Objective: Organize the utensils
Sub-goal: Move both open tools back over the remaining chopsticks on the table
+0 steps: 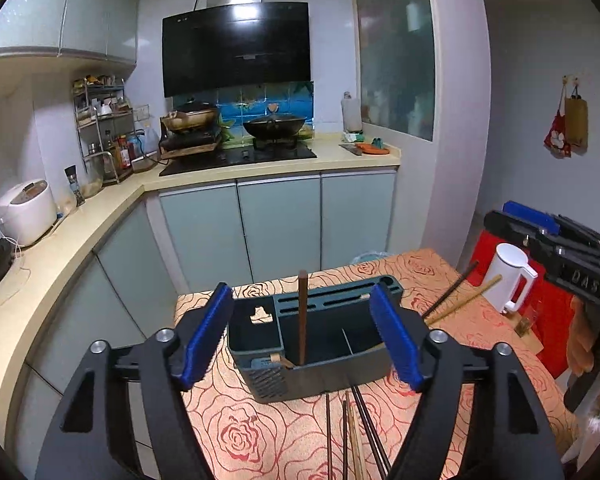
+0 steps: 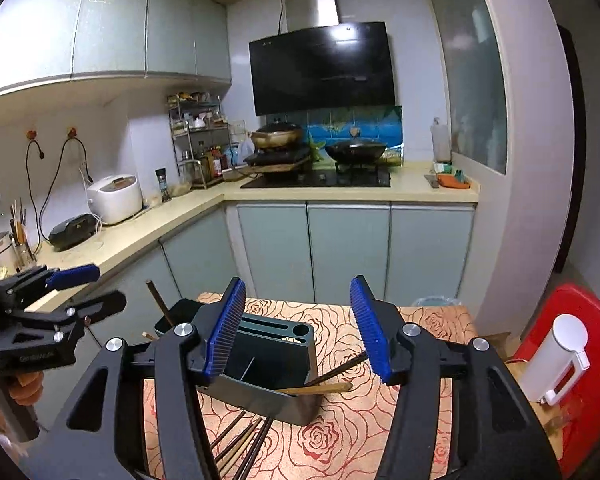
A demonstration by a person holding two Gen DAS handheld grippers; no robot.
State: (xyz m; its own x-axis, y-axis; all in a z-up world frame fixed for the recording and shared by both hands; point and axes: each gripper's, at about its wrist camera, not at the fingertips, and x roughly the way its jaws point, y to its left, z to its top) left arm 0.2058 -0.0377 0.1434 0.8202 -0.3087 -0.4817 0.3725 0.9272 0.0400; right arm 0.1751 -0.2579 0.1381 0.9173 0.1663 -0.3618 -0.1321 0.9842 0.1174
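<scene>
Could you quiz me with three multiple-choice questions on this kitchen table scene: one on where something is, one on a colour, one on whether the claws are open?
1. Where does the upright brown chopstick stand?
A. in the dark utensil holder
B. in the white jug
C. on the stove

2. What colour are the fingers' pads?
A. red
B. blue
C. white

3. How do the left gripper and right gripper stand?
A. both open, empty
B. both clamped on chopsticks
C. one open, one shut

Answers: 1 A, it rises from the holder's compartment. 2 B, ribbed blue pads show on each finger. 3 A, wide gaps, nothing between the fingers.
</scene>
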